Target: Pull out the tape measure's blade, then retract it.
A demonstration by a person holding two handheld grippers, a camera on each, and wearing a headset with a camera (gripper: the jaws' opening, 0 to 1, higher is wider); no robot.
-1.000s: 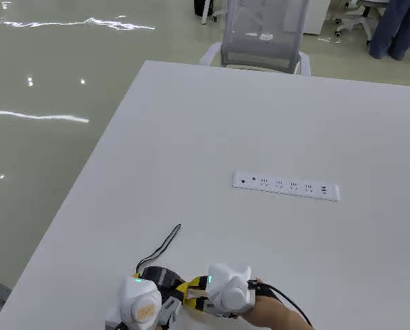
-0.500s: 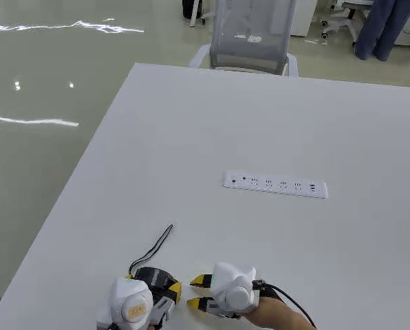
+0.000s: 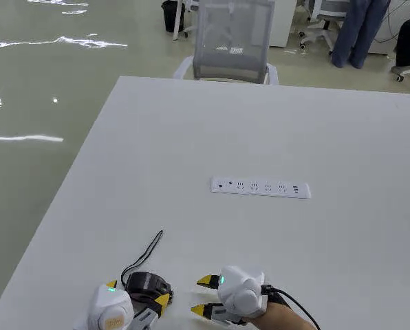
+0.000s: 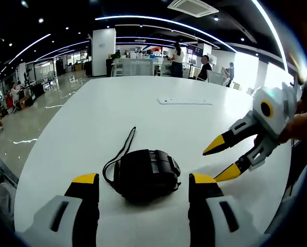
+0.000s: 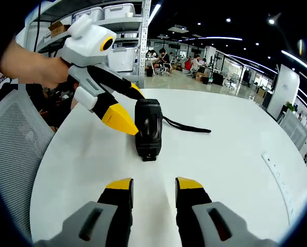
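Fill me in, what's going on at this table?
A person holds a claw in each hand over a white table. The left claw is open with a black tape measure lying between its jaws, not squeezed. The right claw is open, just beside it, touching nothing. No blade is out. A power strip lies farther up.

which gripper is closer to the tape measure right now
Left. The left gripper has its open jaws on either side of the tape measure. The right gripper is off to one side, open, pointing at it with bare table between.
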